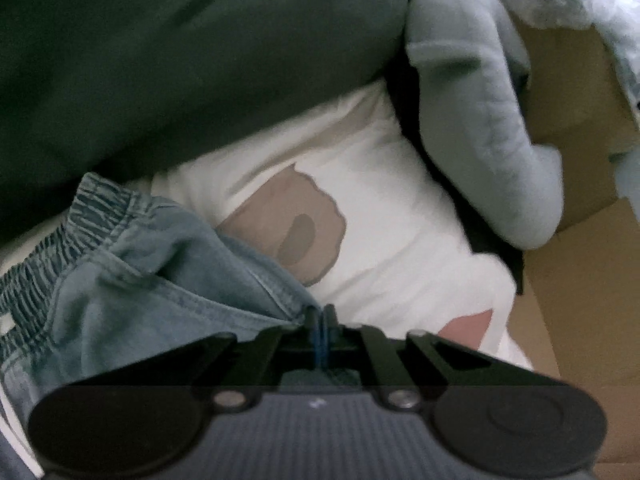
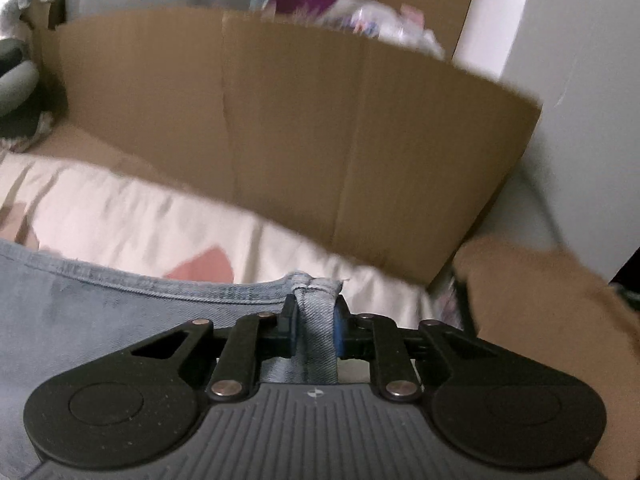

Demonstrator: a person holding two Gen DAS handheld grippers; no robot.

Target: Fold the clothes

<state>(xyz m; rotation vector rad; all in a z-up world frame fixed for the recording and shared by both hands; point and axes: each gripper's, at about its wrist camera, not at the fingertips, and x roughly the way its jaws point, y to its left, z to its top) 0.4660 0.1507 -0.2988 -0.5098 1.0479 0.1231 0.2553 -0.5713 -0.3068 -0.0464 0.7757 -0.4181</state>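
A light blue denim garment (image 1: 132, 264) with an elastic waistband lies over a white cloth (image 1: 384, 216) printed with brownish patches. My left gripper (image 1: 320, 312) is shut on the denim's edge near a seam, its jaws pressed together on the fabric. In the right wrist view the same denim (image 2: 80, 320) spreads to the left, and my right gripper (image 2: 314, 312) is shut on a thick hemmed fold of it that stands between the blue pads. The white cloth (image 2: 140, 216) lies just beyond.
A dark green garment (image 1: 180, 60) fills the upper left and a pale grey-blue garment (image 1: 480, 128) lies at the right. A cardboard box wall (image 2: 300, 128) stands behind the cloth, with colourful items beyond it. More cardboard (image 1: 580, 280) is at the right.
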